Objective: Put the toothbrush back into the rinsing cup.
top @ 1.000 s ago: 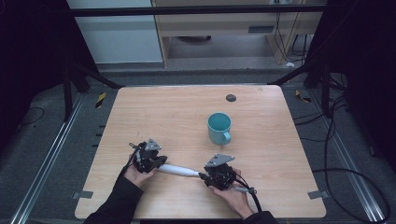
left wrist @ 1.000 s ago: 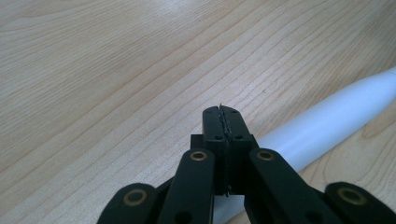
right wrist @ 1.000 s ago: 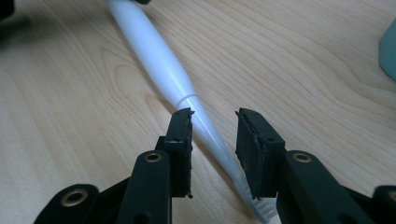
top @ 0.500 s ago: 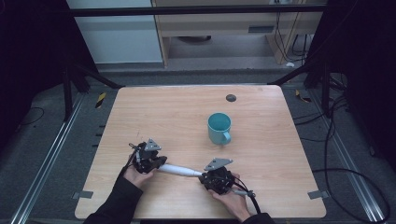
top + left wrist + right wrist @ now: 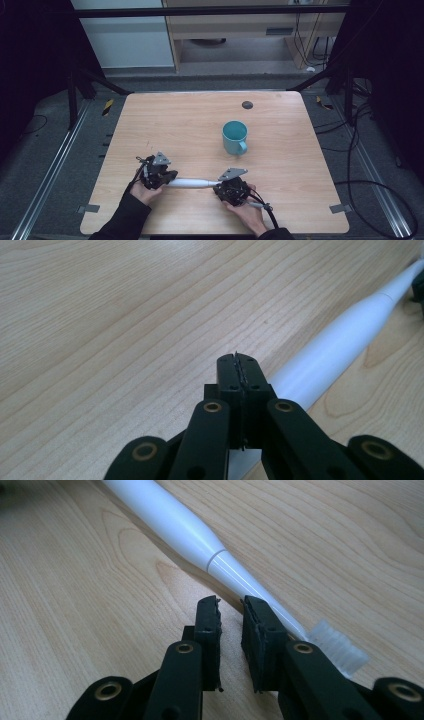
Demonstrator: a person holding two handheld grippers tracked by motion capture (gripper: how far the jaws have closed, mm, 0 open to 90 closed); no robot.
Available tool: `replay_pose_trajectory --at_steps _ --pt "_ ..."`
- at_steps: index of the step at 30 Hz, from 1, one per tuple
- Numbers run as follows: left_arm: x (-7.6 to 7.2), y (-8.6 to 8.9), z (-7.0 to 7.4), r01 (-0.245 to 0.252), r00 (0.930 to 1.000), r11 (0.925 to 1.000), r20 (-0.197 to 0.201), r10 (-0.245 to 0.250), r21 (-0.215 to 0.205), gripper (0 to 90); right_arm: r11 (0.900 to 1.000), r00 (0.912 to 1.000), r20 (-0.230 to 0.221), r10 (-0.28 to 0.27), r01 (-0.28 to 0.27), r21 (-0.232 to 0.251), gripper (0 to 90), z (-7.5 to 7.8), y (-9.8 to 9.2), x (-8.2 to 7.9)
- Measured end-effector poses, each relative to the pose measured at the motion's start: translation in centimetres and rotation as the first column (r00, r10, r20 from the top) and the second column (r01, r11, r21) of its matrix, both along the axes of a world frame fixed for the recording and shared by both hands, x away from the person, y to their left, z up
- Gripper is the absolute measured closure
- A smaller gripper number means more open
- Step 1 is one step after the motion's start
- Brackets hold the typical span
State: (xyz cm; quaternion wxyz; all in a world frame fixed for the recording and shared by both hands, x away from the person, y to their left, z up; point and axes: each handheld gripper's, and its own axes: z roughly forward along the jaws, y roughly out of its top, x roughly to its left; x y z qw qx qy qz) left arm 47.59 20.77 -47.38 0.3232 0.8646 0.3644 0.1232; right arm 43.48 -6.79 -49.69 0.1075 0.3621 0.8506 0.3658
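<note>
A white electric toothbrush lies flat on the wooden worktop near its front edge, stretched between the person's two hands. The left tongs sit at its thick handle end; in the left gripper view the left tongs are pressed together with nothing between them, and the toothbrush runs past just beside them on the wood. The right tongs are at the brush-head end; in the right gripper view they stand slightly spread, with a narrow gap between the jaws, and the thin neck of the toothbrush passes close beside the right-hand jaw, the bristles resting just past it. A teal mug stands upright farther back on the worktop, well apart from the hands, and a small dark disc lies near the far edge. Compared with half a second and a second ago, the toothbrush, mug and both hands have barely shifted.
</note>
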Motion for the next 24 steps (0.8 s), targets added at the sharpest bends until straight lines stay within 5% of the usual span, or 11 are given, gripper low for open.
replay_pose_trajectory --at_steps 24 --pt "-1.6 0.0 0.3 0.035 0.9994 0.9993 -0.006 -0.035 -0.015 89.9 0.998 0.9982 0.002 -0.059 0.059 0.036 81.4 -0.1 -0.3 2.0"
